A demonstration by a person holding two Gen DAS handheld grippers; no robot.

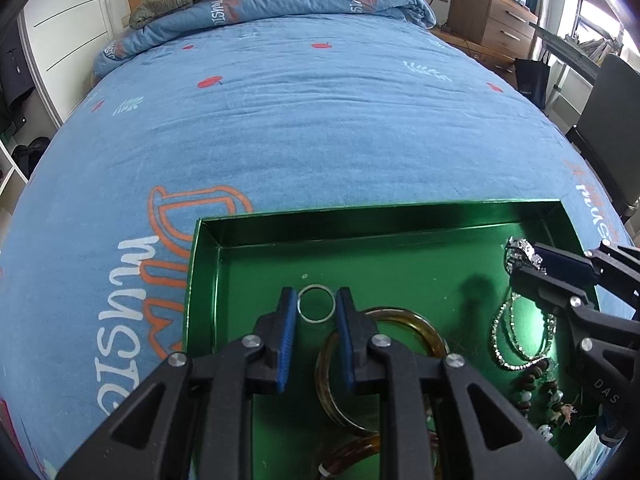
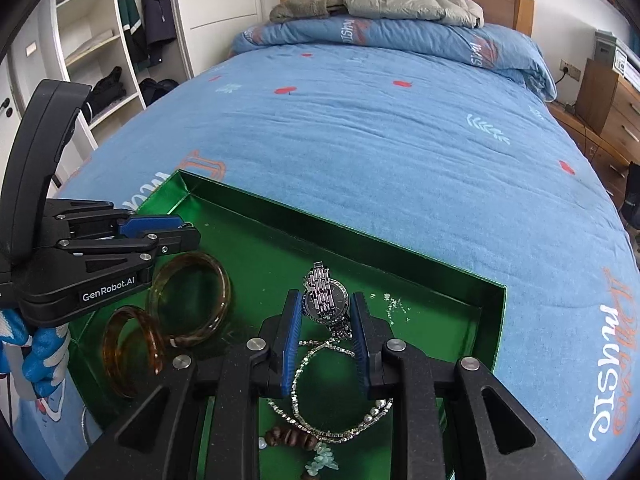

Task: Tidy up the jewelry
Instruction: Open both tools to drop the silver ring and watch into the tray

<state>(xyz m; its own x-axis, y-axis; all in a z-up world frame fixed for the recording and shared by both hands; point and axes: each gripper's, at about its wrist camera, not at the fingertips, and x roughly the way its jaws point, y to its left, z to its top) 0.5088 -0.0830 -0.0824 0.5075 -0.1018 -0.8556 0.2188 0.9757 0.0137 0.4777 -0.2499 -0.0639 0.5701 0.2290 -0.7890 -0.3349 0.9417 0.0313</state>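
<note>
Ring (image 1: 317, 304) in left hand-held gripper (image 1: 316, 310), watch (image 2: 326, 300) in right hand-held gripper (image 2: 326, 320)

The tray (image 1: 208, 264) is shiny green inside and on its walls. The bed cover (image 1: 320, 128) is blue, with small red spots, white leaf marks and big letters in white and orange. The thin ring (image 1: 317, 304) is silver. The two bangles (image 2: 192, 300) are brown-amber and half clear. The watch (image 2: 325, 296) is silver with a dark face. The chain (image 2: 320, 392) is silver and sparkles. The bead bracelet (image 2: 290, 438) is dark brown. The left hand-held gripper (image 1: 316, 344) and the right hand-held gripper (image 2: 326, 344) are black with blue pads.
</note>
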